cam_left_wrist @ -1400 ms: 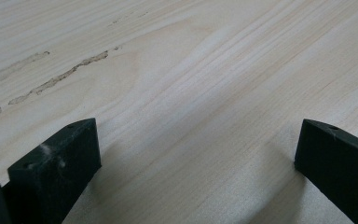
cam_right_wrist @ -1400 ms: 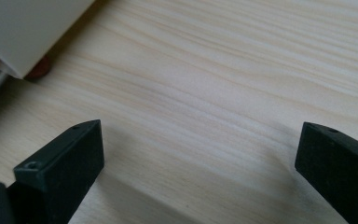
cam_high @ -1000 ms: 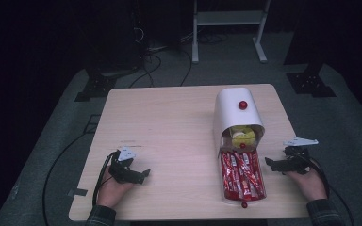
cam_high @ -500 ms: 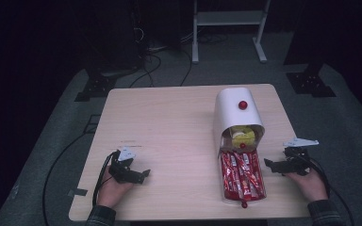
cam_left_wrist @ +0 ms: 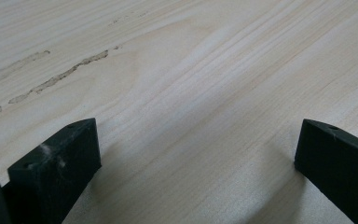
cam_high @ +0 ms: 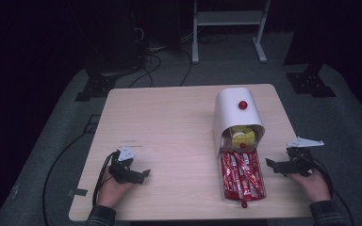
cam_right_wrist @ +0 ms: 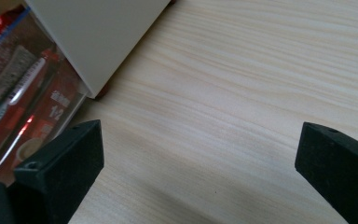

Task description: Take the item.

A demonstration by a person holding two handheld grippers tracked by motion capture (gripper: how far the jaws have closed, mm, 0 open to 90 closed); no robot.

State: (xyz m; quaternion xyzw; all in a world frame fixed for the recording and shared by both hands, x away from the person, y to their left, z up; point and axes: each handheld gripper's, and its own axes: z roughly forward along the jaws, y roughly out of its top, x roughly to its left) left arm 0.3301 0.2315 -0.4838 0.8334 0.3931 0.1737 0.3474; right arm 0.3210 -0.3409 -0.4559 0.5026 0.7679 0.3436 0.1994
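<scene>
A white container (cam_high: 235,113) with a rounded cover and a red knob (cam_high: 242,105) lies on the right half of the wooden table (cam_high: 169,132). Its clear drawer (cam_high: 241,176) is pulled toward me and holds several red packets, with something yellow (cam_high: 241,135) just under the cover. My right gripper (cam_high: 274,165) rests open on the table just right of the drawer; its own view shows the clear drawer wall (cam_right_wrist: 23,107) and white cover (cam_right_wrist: 98,32) at left. My left gripper (cam_high: 141,175) lies open on bare wood at the front left, jaws (cam_left_wrist: 56,163) wide apart.
Beyond the table stand a white frame (cam_high: 228,28) and black stand bases (cam_high: 96,87) on a grey floor, with cables running across it. A cable (cam_high: 59,165) trails off the table's left side. Bare wood lies between the two grippers.
</scene>
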